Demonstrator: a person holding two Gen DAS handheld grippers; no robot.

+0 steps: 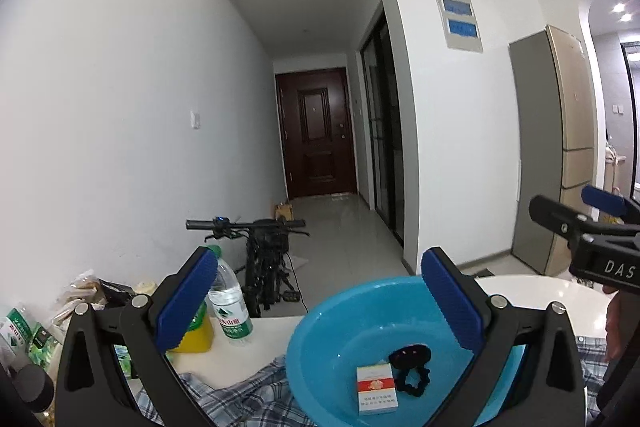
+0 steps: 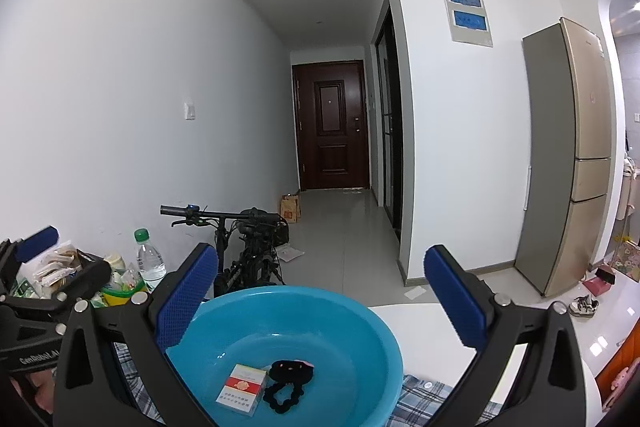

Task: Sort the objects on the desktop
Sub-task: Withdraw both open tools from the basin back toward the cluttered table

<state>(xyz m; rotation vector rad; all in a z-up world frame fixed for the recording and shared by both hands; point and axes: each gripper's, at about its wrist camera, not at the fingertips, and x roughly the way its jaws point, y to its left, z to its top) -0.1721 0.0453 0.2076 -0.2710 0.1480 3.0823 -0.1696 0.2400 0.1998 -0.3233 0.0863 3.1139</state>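
The blue basin [image 2: 280, 347] serves as the collecting bin and sits on a plaid cloth [image 1: 240, 399] over the white table [image 1: 540, 291]. Inside it, on the floor, lie a red-and-white pack [image 2: 242, 389] and, touching its right edge, a black hair tie [image 2: 286, 383]; both appear already sorted.

The left gripper [image 1: 320, 299] hangs over the basin's near rim with jaws spread wide and nothing between the pads, as does the right gripper [image 2: 322, 297]; this released pose suggests each is free for the next pick.

Left of the basin, well apart, stand a water bottle [image 1: 230, 307] and a yellow container [image 1: 196, 335] among snack packets [image 2: 60, 271], probably the items left to sort. Beyond the basin, a bicycle [image 2: 248, 247] leans on the floor.
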